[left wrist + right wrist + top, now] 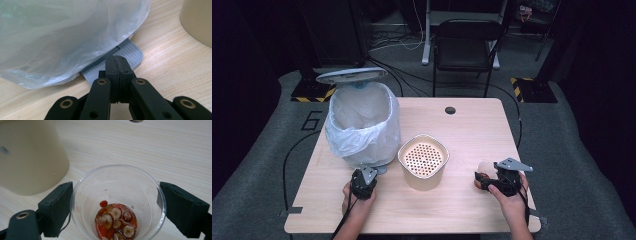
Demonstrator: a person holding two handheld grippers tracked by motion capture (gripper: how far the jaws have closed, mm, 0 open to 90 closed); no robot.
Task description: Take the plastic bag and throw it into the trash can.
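A clear plastic cup [117, 185] stands on the table with red liquid and sliced fruit [115, 221] at its bottom. My right gripper [117, 203] is shut on the cup, one jaw on each side of its wall; the high view has this gripper [482, 180] at the table's front right, with the cup [485, 168] in it. My left gripper [117, 60] is shut and holds nothing. Its tips rest at the grey ribbed pedal [131, 52] of a bin [362, 125] lined with a white bag [62, 32]. The bin's lid [352, 75] stands open. In the high view the left gripper [363, 181] sits just in front of the bin.
A beige tub [423, 159] with a perforated strainer top stands mid-table between the grippers, close to the cup's left [30, 157]. A cable hole [450, 110] lies at the table's back. A black chair [467, 45] stands behind the table.
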